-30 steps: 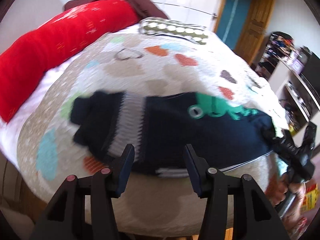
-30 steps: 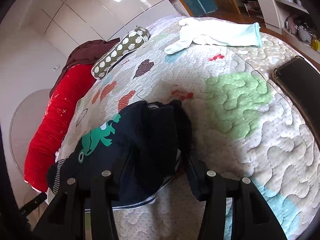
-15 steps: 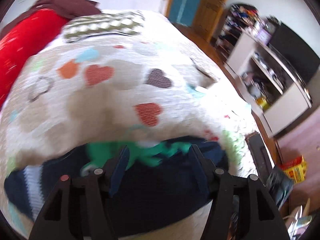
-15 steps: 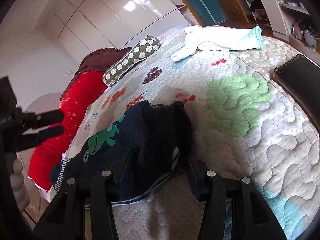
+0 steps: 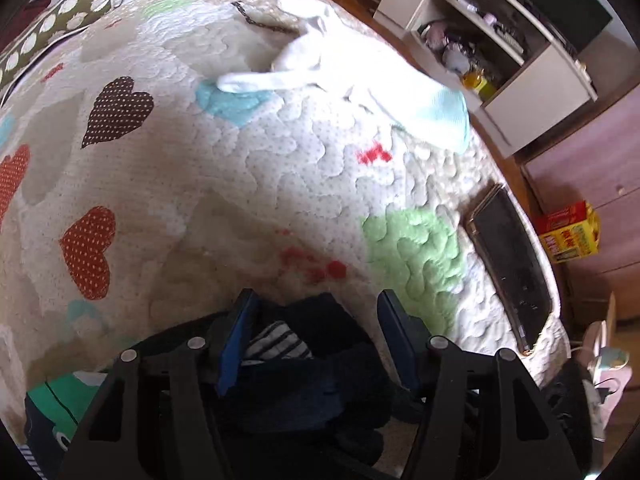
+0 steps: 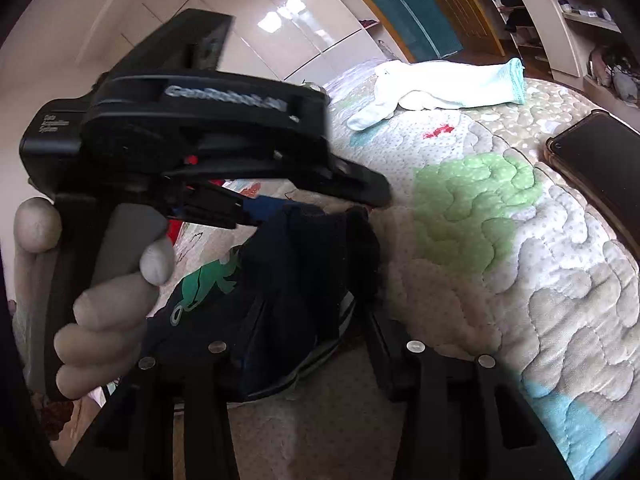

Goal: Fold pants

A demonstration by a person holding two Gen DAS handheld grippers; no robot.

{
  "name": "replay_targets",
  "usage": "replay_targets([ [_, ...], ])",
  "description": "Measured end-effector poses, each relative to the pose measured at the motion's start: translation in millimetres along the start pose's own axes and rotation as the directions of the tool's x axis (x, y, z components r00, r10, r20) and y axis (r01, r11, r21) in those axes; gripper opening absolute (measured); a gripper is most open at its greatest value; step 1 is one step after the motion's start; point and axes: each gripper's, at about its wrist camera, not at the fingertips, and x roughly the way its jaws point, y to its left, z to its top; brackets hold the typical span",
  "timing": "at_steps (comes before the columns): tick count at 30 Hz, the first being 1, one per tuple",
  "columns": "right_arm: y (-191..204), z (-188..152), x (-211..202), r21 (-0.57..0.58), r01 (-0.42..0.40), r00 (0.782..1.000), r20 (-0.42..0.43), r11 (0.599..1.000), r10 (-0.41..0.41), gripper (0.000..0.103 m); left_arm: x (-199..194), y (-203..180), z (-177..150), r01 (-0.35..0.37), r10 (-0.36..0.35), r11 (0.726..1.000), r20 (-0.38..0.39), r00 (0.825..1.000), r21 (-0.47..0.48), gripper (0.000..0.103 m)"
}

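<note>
The left gripper (image 5: 314, 332) had swung across, jaws apart around the far end of the dark pants (image 6: 288, 280) near the bed's (image 6: 520, 280) front edge, while the right gripper (image 6: 300, 332), just narrowing, straddled the near fold, so the fold looked half done.

Pants (image 5: 320, 364) on quilt (image 5: 240, 184), phone (image 5: 508, 264) right.
</note>
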Motion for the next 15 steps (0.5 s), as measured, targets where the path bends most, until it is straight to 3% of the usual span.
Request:
replay_targets([
  [1,0,0,0,0.003,0.002,1.0,0.0,1.0,-0.002,0.045,1,-1,-1,-0.004,0.004,1.0,0.004,1.0,-0.001,0.058],
  [3,-2,3,-1,0.015,0.007,1.0,-0.009,1.0,-0.006,0.037,-4,4,-5,-0.024,0.025,0.999,0.024,0.999,-0.027,0.025],
  [5,-6,11,0,0.047,-0.033,0.999,-0.038,0.998,0.035,0.025,-12,13,-9,0.007,-0.005,0.999,0.046,0.999,-0.049,0.016],
  [8,-7,21,-5,0.081,-0.085,0.995,-0.047,0.993,0.089,0.022,-36,30,-17,0.059,-0.051,0.995,0.096,0.994,-0.079,0.012],
  [11,10,29,-12,0.031,-0.098,0.994,-0.05,0.995,0.1,0.022,-69,45,-40,0.094,-0.074,0.99,0.184,0.98,-0.105,0.012],
  [13,28,33,-14,-0.022,-0.112,0.992,-0.06,0.993,0.111,0.022,-92,62,-60,0.128,-0.089,0.982,0.252,0.964,-0.139,0.012],
  [15,49,35,-11,-0.071,-0.134,0.988,-0.081,0.988,0.129,0.022,-112,80,-79,0.114,-0.051,0.977,0.316,0.947,-0.183,0.012],
])
